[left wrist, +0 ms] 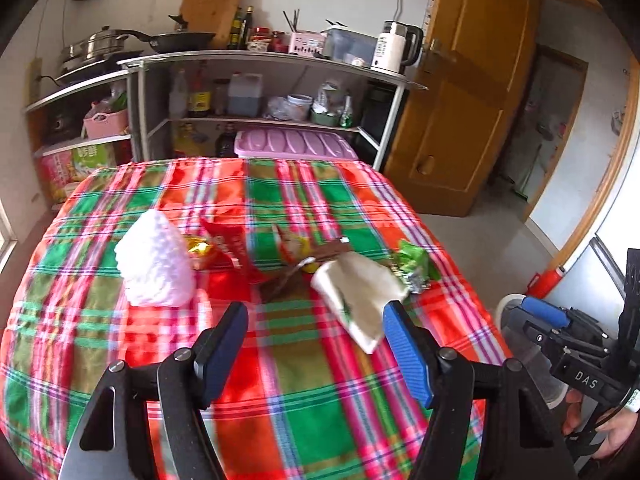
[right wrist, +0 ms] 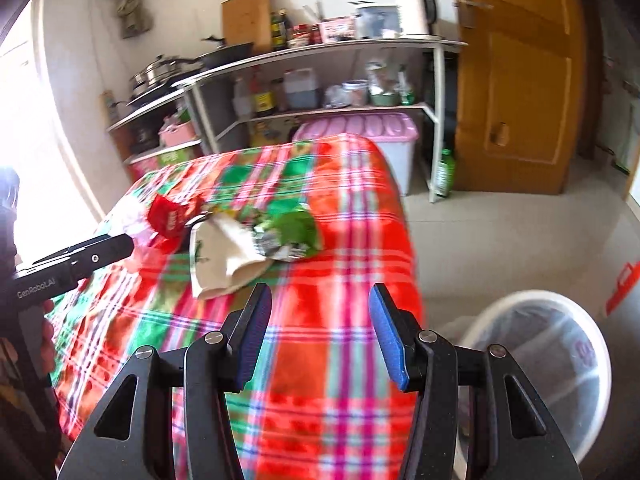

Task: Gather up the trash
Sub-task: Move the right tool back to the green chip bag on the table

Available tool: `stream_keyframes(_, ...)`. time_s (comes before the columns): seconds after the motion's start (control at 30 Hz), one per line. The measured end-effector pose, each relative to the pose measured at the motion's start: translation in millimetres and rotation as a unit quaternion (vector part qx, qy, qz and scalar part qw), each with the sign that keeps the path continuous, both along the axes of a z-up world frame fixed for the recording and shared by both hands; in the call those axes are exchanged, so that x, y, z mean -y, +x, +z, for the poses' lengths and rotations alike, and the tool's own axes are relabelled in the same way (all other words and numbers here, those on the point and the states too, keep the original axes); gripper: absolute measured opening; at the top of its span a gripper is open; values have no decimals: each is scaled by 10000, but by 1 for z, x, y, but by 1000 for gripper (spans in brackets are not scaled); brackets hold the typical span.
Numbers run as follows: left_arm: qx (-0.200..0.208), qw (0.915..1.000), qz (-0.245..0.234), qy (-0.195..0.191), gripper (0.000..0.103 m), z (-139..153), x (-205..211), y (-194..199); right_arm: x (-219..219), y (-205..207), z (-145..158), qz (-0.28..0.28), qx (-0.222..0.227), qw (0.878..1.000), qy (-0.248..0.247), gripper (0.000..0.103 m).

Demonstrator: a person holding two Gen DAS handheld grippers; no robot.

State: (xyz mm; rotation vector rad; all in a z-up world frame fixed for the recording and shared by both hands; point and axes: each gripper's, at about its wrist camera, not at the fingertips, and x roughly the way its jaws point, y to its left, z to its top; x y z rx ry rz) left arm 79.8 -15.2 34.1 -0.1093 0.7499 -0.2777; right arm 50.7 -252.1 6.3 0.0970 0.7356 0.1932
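Several pieces of trash lie on a table with a plaid cloth (left wrist: 304, 364): a white foam wrap (left wrist: 156, 262), a gold wrapper (left wrist: 199, 249), a red packet (left wrist: 228, 242), a beige paper wrapper (left wrist: 360, 292) and a green wrapper (left wrist: 414, 264). My left gripper (left wrist: 316, 314) is open and empty, just short of the beige wrapper. My right gripper (right wrist: 320, 304) is open and empty above the table's near right part, with the beige wrapper (right wrist: 224, 256), green wrapper (right wrist: 294, 230) and red packet (right wrist: 170, 216) ahead to its left. The right gripper also shows in the left wrist view (left wrist: 560, 320).
A white lined trash bin (right wrist: 560, 344) stands on the floor right of the table. Behind the table are metal shelves (left wrist: 260, 60) with cookware and bottles, a pink-lidded box (left wrist: 294, 144) and a wooden door (left wrist: 468, 92). A green bottle (right wrist: 444, 172) stands on the floor.
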Motion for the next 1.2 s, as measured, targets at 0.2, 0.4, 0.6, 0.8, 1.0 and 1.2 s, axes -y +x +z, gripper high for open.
stream_keyframes(0.2, -105, 9995, 277, -74, 71, -7, -35, 8, -42, 21, -5, 565, -42, 9983, -132, 52)
stream_keyframes(0.4, -256, 9988, 397, -108, 71, -18, -56, 16, -81, 44, -15, 1284, -56, 9913, -298, 52)
stream_keyframes(0.6, -365, 9986, 372, -129, 71, -27, -62, 23, -76, 63, -9, 1093, 76, 9939, -84, 52)
stream_keyframes(0.8, -477, 9979, 431, -127, 71, -38, -64, 35, -38, 89, -13, 288, -107, 9995, 72, 52)
stream_keyframes(1.0, -574, 9975, 388, -141, 71, -45, -60, 44, -32, 112, -22, 195, -359, 9987, 290, 52)
stream_keyframes(1.2, -585, 9974, 347, -254, 72, -51, -60, 47, -41, 125, -33, 309, -519, 9978, 283, 52)
